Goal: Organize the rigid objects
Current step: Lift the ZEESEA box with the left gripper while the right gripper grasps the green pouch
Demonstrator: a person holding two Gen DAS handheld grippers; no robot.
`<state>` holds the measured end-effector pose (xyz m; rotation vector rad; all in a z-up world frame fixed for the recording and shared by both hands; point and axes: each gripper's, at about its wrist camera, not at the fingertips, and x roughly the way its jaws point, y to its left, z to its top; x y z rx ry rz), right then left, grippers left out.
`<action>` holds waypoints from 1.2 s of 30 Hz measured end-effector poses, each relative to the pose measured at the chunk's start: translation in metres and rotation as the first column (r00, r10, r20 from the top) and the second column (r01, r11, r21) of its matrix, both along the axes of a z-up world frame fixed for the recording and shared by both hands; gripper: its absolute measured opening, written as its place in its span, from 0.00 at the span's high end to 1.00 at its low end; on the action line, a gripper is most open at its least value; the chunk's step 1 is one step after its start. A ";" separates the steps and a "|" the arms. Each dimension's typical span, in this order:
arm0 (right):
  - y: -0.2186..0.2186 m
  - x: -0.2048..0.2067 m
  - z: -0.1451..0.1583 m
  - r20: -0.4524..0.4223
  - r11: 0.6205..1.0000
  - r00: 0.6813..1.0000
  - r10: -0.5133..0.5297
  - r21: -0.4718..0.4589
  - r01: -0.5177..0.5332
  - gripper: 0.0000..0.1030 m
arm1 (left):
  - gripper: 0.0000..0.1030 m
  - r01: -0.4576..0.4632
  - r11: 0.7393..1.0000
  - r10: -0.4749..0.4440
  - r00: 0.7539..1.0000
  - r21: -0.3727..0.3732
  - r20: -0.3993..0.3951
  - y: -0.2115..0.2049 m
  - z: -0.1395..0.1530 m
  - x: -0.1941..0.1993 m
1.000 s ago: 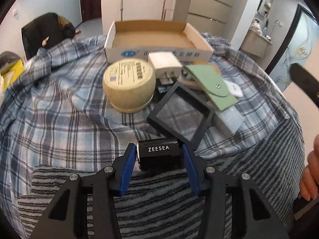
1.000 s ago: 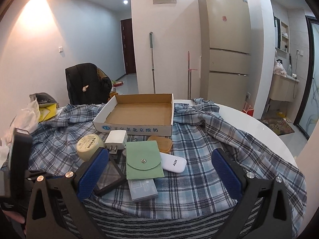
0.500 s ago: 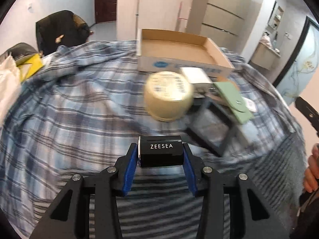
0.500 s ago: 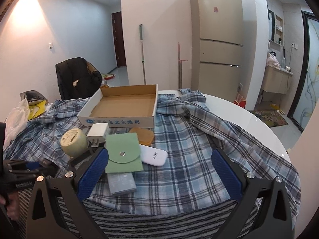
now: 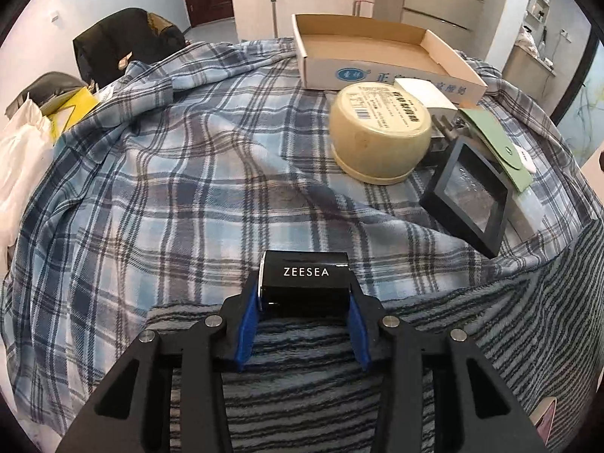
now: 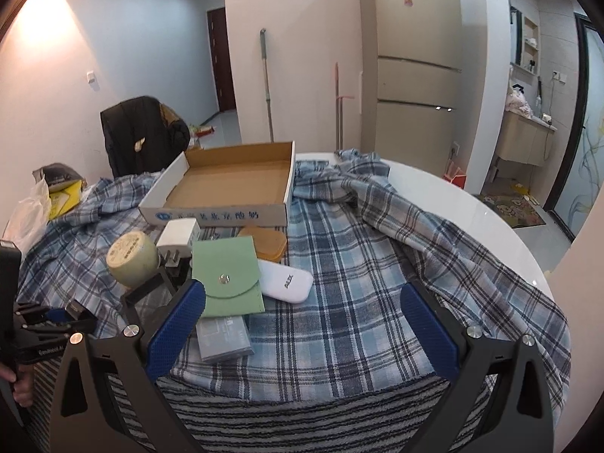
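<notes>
My left gripper (image 5: 304, 287) pinches a small black box marked ZEESEA (image 5: 305, 271) by its sides, and the jaws are still closing on it, above the plaid cloth (image 5: 170, 188). In the right wrist view that left gripper (image 6: 56, 317) and the black box (image 6: 81, 313) sit at the far left. To their right lie a cream round tin (image 5: 379, 132), a white charger (image 5: 422, 92), a black framed case (image 5: 470, 196) and a green pouch (image 6: 226, 275). An open cardboard tray (image 6: 226, 185) stands behind them. My right gripper (image 6: 302, 294) hangs open over the cloth, holding nothing.
A white remote (image 6: 285, 281), an orange-brown flat case (image 6: 264, 241) and a grey clear case (image 6: 224, 336) lie by the pouch. A striped cloth (image 5: 302, 377) covers the near edge. A chair with a dark jacket (image 6: 139, 132) stands at the left behind the white round table (image 6: 472, 204).
The left gripper has closed onto the black box and carried it leftward, away from the black framed case and the tin. The right gripper has shifted slightly and stays open.
</notes>
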<state>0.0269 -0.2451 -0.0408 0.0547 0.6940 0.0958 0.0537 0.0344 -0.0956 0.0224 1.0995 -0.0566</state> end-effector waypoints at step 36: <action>0.076 0.098 -0.057 -0.234 0.943 0.923 0.304 -0.064 -0.327 0.32 | 0.58 0.030 0.994 0.009 0.938 -0.108 0.345 -0.012 0.093 0.013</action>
